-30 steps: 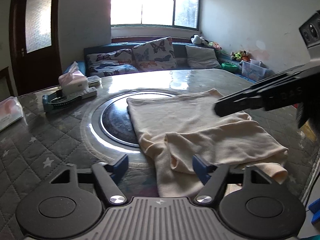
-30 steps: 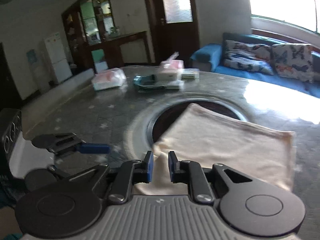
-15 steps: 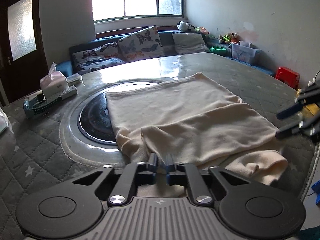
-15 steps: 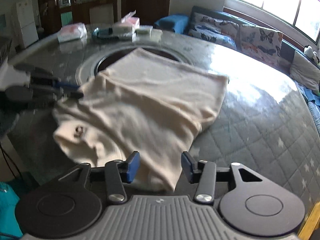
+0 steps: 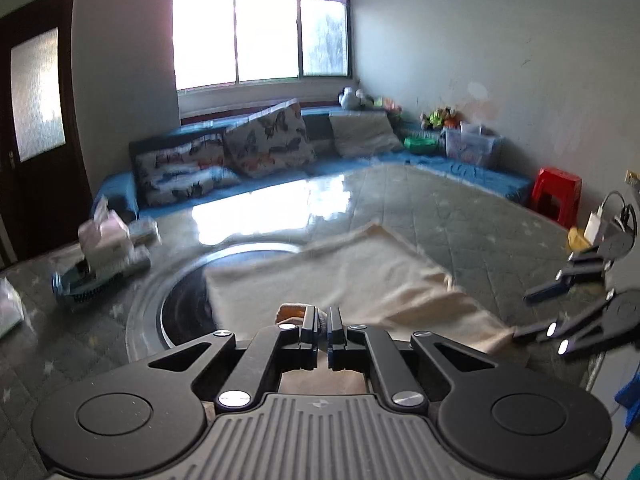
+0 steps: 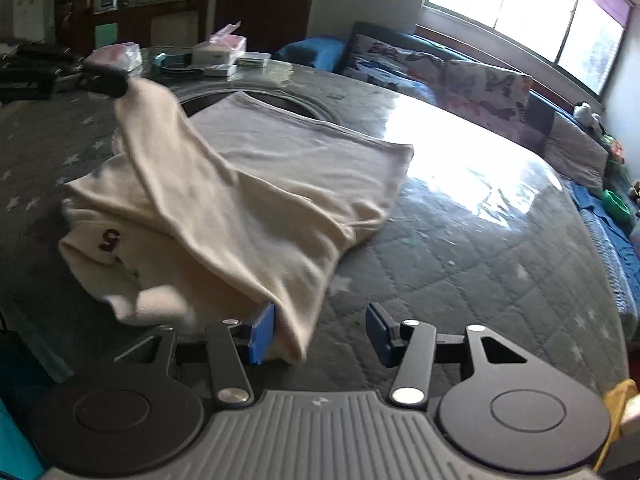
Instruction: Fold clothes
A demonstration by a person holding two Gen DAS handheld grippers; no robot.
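A cream shirt [image 6: 256, 184] lies partly folded on the round grey quilted table [image 6: 460, 248]; it also shows in the left wrist view [image 5: 360, 276]. My left gripper [image 5: 322, 320] is shut on a corner of the shirt and holds it lifted above the table; it shows at the far left in the right wrist view [image 6: 106, 82]. My right gripper [image 6: 320, 334] is open, with the shirt's near corner hanging between its blue pads, against the left pad [image 6: 262, 332]. It appears at the right in the left wrist view [image 5: 540, 312].
A tissue box [image 5: 106, 240] and a blue tray [image 5: 84, 284] sit at the table's left. A dark round inset [image 5: 184, 308] lies under the shirt. A sofa with cushions [image 5: 264, 148] and a red stool [image 5: 556, 194] stand beyond the table.
My left gripper has lifted the shirt corner up off the table. My right gripper has stayed open and moved in around the shirt's near corner.
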